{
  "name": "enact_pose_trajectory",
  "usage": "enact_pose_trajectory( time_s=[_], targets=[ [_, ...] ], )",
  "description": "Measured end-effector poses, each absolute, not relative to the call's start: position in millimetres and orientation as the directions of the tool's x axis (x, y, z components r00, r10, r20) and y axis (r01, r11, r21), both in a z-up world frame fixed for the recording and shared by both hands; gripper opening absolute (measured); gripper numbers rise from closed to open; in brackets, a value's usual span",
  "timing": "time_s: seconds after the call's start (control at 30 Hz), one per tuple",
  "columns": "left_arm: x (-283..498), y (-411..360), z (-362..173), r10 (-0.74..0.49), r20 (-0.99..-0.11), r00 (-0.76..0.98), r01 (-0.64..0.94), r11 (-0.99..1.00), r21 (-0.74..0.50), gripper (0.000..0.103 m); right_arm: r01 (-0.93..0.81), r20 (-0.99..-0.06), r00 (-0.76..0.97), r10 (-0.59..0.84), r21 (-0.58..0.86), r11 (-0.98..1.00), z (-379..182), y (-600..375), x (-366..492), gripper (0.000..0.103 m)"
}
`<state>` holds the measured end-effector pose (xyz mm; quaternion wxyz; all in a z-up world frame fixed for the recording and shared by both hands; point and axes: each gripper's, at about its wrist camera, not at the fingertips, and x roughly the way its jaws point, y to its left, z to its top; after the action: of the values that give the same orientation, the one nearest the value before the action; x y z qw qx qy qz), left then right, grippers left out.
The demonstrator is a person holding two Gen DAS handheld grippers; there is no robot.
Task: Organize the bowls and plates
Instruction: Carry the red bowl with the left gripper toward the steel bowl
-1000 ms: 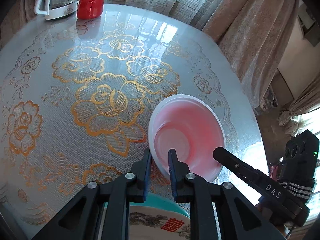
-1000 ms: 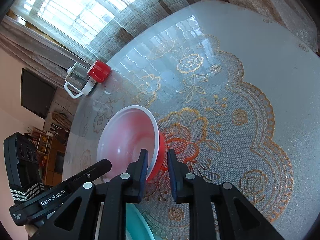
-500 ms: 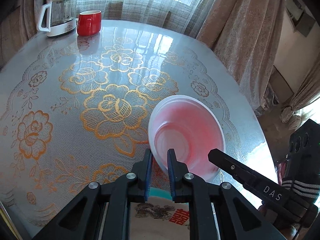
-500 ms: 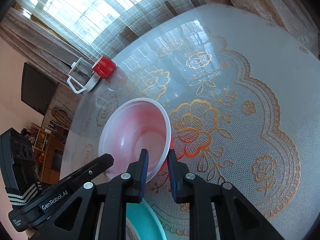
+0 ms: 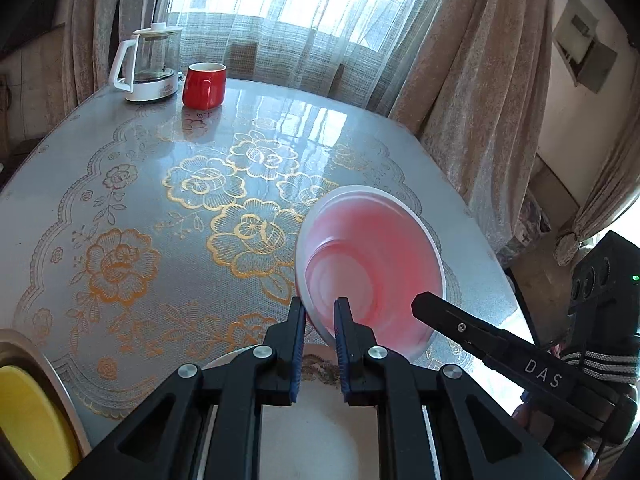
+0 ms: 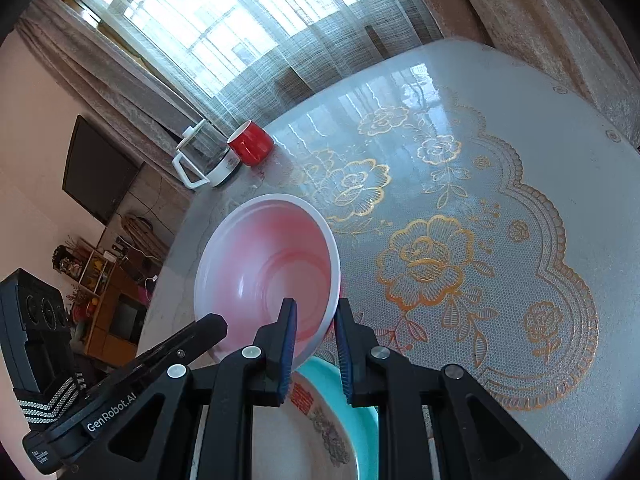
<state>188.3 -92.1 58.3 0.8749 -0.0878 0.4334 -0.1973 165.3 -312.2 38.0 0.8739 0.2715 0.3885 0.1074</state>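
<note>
Pink bowl [image 5: 370, 264] rim pinched between both hand-held grippers, above plate [image 6: 320, 432].

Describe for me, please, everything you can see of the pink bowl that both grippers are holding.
The pink bowl is round and deep, with a white rim and a glossy, plastic-looking inside that shades from pale to stronger pink; its outside shows red. It is empty and tilted, held clear above the table and over a decorated plate. The left gripper and the right gripper each pinch its rim at opposite sides, one finger inside and one outside.
</note>
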Motion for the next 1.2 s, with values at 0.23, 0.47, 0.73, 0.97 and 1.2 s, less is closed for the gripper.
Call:
enact_pose_trajectory(
  time_s=[0.23,0.47,0.73,0.97,1.2],
  targets=[
    [161,-53,68,-0.402,-0.701,0.589,0.235,0.915,-0.327,0.014,-0.051,-0.592,0.663,0.458,0.575,0.817,46,-279,152,0.019],
    [129,-14,68,-0.367,-0.688,0.626,0.187,0.927,-0.323,0.014,-0.126,-0.589,0.634,0.502,0.561,0.818,49,-239,141,0.019],
    [102,29,61,-0.339,-0.684,0.646,0.127,0.931,-0.341,0.014,-0.205,-0.591,0.597,0.543,0.542,0.815,49,-200,134,0.019],
    [84,58,62,-0.318,-0.671,0.67,0.09,0.932,-0.352,0.014,-0.259,-0.588,0.569,0.575,0.535,0.804,50,-171,124,0.019],
    [71,79,64,-0.284,-0.663,0.693,0.06,0.939,-0.339,0.014,-0.297,-0.59,0.537,0.603,0.536,0.79,47,-148,116,0.019]
  ],
)
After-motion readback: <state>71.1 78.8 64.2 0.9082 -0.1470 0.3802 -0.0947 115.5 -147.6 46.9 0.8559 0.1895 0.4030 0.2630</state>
